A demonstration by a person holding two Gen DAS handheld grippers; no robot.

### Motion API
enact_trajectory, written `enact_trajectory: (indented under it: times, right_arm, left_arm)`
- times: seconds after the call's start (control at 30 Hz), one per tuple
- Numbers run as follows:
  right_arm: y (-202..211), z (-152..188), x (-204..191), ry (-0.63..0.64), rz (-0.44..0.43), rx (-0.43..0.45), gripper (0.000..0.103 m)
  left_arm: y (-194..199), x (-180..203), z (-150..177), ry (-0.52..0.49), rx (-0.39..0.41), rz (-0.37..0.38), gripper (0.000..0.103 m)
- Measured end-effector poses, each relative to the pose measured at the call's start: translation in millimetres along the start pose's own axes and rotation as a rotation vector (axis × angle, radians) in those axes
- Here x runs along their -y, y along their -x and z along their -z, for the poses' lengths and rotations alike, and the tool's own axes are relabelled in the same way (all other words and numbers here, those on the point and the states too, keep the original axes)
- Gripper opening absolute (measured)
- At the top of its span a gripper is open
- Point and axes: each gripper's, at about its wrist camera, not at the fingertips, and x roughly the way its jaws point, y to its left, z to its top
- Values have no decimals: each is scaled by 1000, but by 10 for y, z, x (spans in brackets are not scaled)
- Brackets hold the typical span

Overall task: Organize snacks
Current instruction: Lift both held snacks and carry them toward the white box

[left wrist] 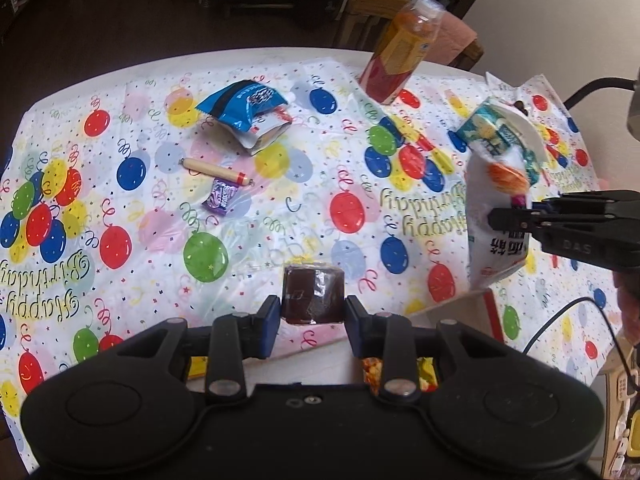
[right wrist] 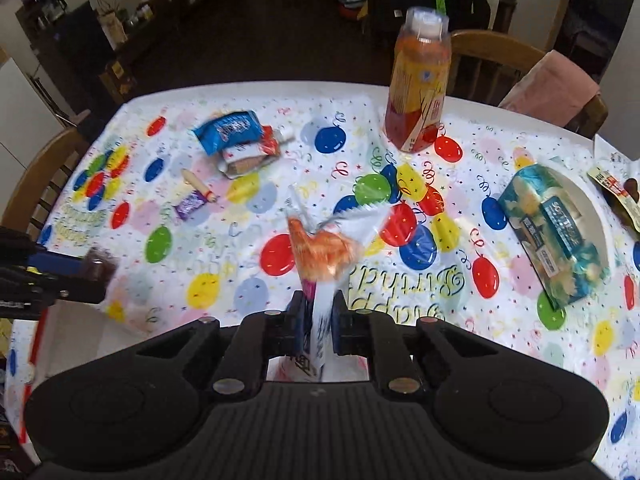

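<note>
My left gripper (left wrist: pixel 313 314) is shut on a dark brown wrapped snack block (left wrist: pixel 313 290), held just above the near table edge. In the right wrist view that block (right wrist: pixel 98 266) shows at the far left, above an open white box (right wrist: pixel 76 336). My right gripper (right wrist: pixel 318 320) is shut on a white snack packet with an orange picture (right wrist: pixel 322 248), held upright over the tablecloth. The left wrist view shows the same packet (left wrist: pixel 494 184) hanging at the right, pinched by the right gripper (left wrist: pixel 496 218).
On the balloon-print tablecloth (left wrist: pixel 280 216) lie a blue packet (left wrist: pixel 240 106) atop a red-and-white one, a stick-shaped snack (left wrist: pixel 216 168) and a purple candy (left wrist: pixel 222 196). A tall red-yellow container (right wrist: pixel 418 92) stands far right. A teal packet (right wrist: pixel 556 232) sits in a white bowl. Wooden chairs (right wrist: pixel 492 56) ring the table.
</note>
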Motion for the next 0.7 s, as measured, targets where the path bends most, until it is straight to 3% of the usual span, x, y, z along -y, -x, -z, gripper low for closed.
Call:
enact_trajectory:
  times: [0.37, 0.7]
  right_arm:
    - [496, 190, -237, 1, 27, 72, 4]
    - [-37, 224, 198, -155, -4, 37, 6]
  left_arm:
    - [321, 10, 218, -28, 32, 12, 33]
    - [259, -35, 288, -13, 12, 3, 33]
